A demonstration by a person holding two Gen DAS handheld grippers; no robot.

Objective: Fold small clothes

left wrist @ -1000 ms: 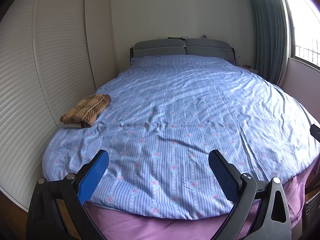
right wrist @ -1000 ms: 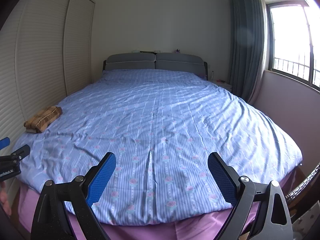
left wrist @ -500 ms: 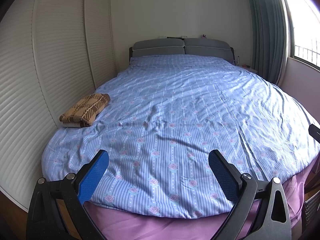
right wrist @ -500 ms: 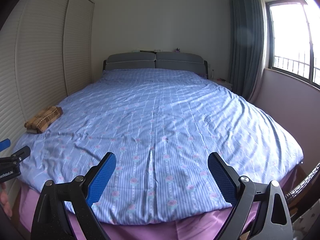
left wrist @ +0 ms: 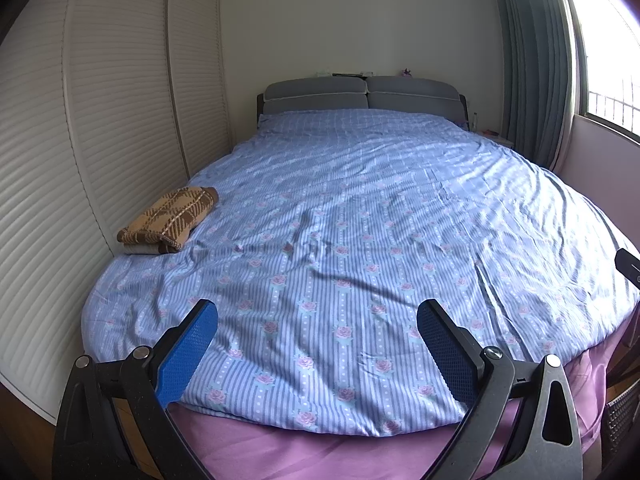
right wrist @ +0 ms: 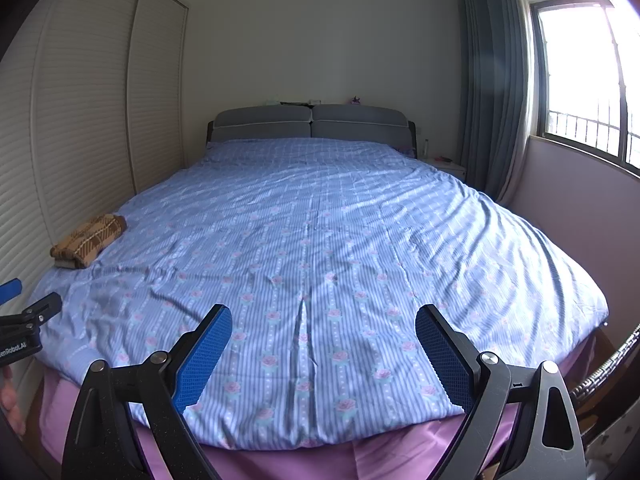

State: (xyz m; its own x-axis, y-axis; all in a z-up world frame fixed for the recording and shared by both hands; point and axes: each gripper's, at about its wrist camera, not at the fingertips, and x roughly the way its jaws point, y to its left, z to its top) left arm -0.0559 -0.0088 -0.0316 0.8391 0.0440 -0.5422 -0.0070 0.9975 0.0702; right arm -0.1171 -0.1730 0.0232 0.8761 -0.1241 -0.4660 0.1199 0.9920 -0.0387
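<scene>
Through the left wrist I see my left gripper (left wrist: 317,354) spread wide and empty over the bed's (left wrist: 360,240) foot; the folded brown plaid garment (left wrist: 170,220) lies at the far-left edge; through the right wrist, my right gripper (right wrist: 323,356) gapes equally wide, holding nothing.

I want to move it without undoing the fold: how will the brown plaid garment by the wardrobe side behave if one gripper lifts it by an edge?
The brown plaid garment looks like soft knit, so it would probably sag and unfold. Its stacked layers may slide apart. It looks light; pushing may drag and wrinkle the blue duvet.
</scene>
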